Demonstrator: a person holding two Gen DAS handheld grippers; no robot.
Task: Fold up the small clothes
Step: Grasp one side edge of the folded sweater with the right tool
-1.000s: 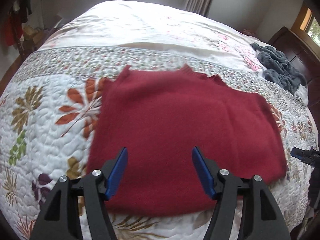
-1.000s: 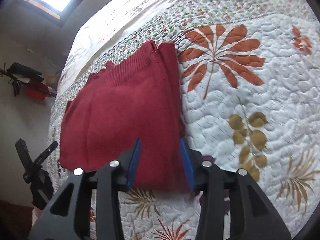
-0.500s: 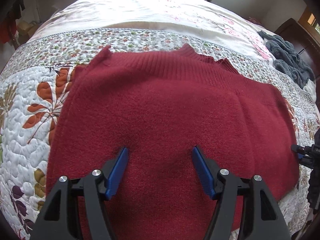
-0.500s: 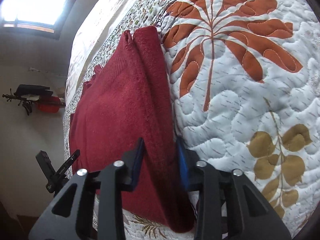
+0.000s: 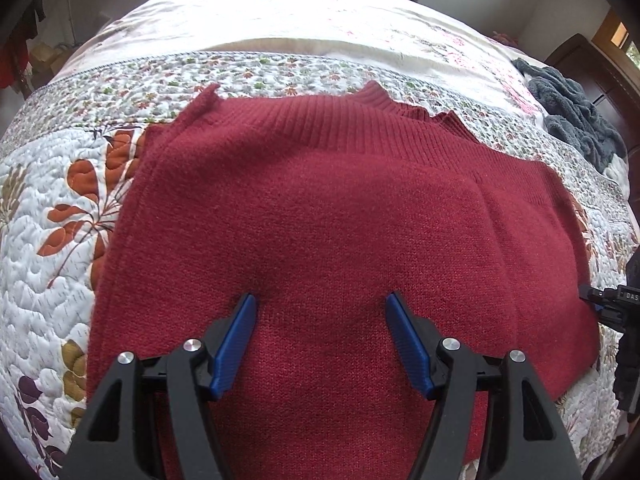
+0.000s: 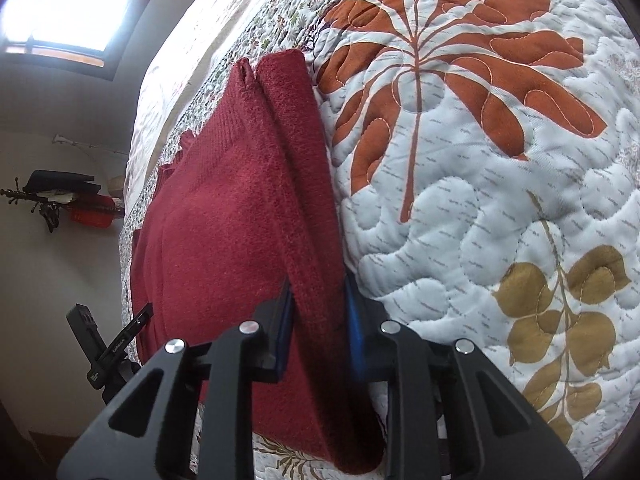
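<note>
so, left wrist view, left to right: bare quilt (image 5: 52,240) with leaf print runs along the sweater's left edge; the red sweater (image 5: 328,232) lies flat across the middle, ribbed hem at the far side; beyond its right edge a narrow strip of quilt, then a grey garment (image 5: 572,120) well apart at the far right by the dark headboard (image 5: 600,68). a black camera stand (image 5: 624,320) sits at the right bed edge. open quilt beyond the ribbed hem too.

vs. 1.0 s ago: sweater fills much more of the left view; left gripper is closer and over the cloth. in the right view the jaws were wider apart and the sweater edge lay flat between them; now the edge stands up in a ridge, nipped.

left gripper (image 5: 322,320): blue pads spread wide, hanging over the sweater's near middle, nothing between them. contact with cloth cannot be told.

right gripper (image 6: 318,312): pads drawn in against the sweater's (image 6: 224,216) doubled right edge, cloth pinched between them; open quilt (image 6: 500,184) immediately to the right.
</note>
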